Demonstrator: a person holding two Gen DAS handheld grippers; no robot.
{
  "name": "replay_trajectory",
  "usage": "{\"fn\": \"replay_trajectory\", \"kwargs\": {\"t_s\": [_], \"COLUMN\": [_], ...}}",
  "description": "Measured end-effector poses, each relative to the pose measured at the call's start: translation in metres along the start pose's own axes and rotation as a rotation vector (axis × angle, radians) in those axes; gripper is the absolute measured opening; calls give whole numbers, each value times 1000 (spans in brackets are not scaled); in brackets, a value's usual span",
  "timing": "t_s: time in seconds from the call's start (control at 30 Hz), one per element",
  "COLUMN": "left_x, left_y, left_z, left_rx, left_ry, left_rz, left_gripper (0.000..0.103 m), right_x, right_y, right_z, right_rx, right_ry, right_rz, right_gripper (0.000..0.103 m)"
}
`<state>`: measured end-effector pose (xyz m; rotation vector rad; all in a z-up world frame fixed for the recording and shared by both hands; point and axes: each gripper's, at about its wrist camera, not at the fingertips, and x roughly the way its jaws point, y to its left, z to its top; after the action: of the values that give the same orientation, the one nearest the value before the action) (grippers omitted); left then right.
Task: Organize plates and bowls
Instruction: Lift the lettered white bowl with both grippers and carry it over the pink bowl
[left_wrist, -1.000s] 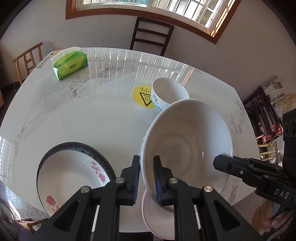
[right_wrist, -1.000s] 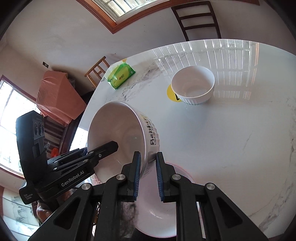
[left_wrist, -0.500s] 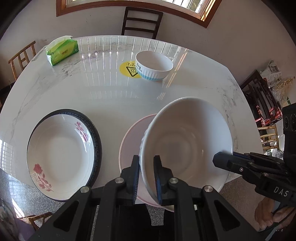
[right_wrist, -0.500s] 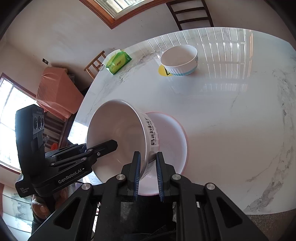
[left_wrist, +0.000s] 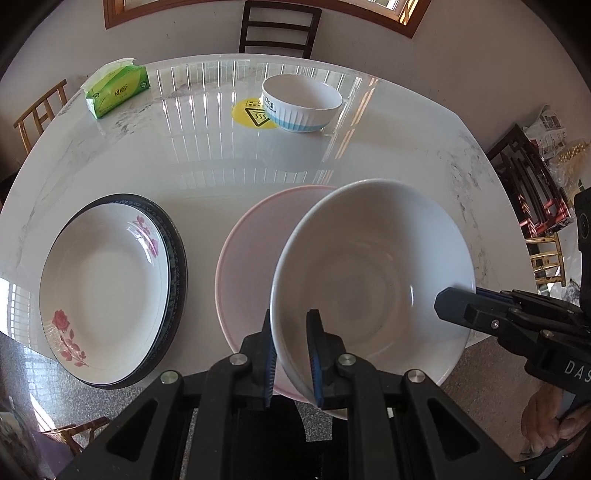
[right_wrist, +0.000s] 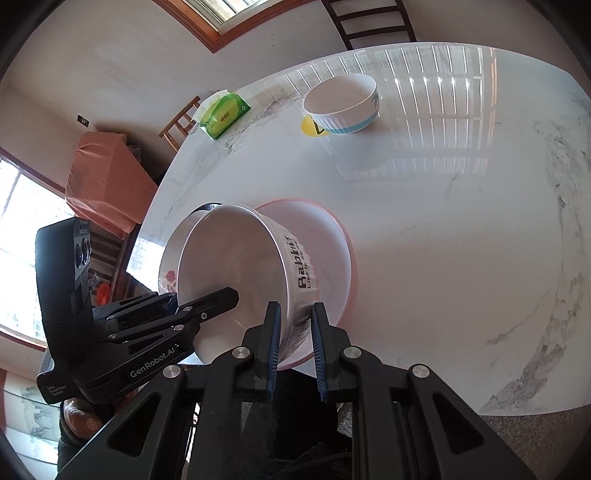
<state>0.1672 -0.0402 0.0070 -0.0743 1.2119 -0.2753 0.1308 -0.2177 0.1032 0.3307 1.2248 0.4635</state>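
Note:
A large white bowl (left_wrist: 373, 273) marked "Rabbit" (right_wrist: 236, 273) is held tilted above a pink plate (left_wrist: 251, 258) at the table's near edge. My left gripper (left_wrist: 291, 339) is shut on the bowl's near rim. My right gripper (right_wrist: 295, 332) is shut on the opposite rim, and shows in the left wrist view (left_wrist: 458, 304). A rose-patterned white plate (left_wrist: 103, 284) rests on a dark-rimmed plate (left_wrist: 177, 266) at the left. A smaller white and blue bowl (left_wrist: 301, 101) stands far off by a yellow sticker (left_wrist: 251, 114).
A green tissue pack (left_wrist: 116, 90) lies at the far left of the white marble table (left_wrist: 207, 158). Chairs stand around it: a dark one (left_wrist: 277, 27) beyond, a wooden one (left_wrist: 37, 114) at left. Clutter (left_wrist: 532, 199) is at right.
Both grippers have drawn back and up from the table with the white bowl, so the pink plate and the flowered plate now show more fully. The grips have not changed.

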Motion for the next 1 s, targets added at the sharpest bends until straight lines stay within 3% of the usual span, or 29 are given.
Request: {"fn": "replay_trajectory", "kwargs": {"t_s": [1.0], "left_x": [16], "left_y": [-10], "left_z": [-5], "left_rx": [24], "left_ry": [12], "left_rz": [41], "left_gripper": [15], "right_x": [15], "right_y": [-10], "right_z": [-4], "right_rx": [17], "right_ry": [19], "right_rz": [1], "right_gripper": [16]}}
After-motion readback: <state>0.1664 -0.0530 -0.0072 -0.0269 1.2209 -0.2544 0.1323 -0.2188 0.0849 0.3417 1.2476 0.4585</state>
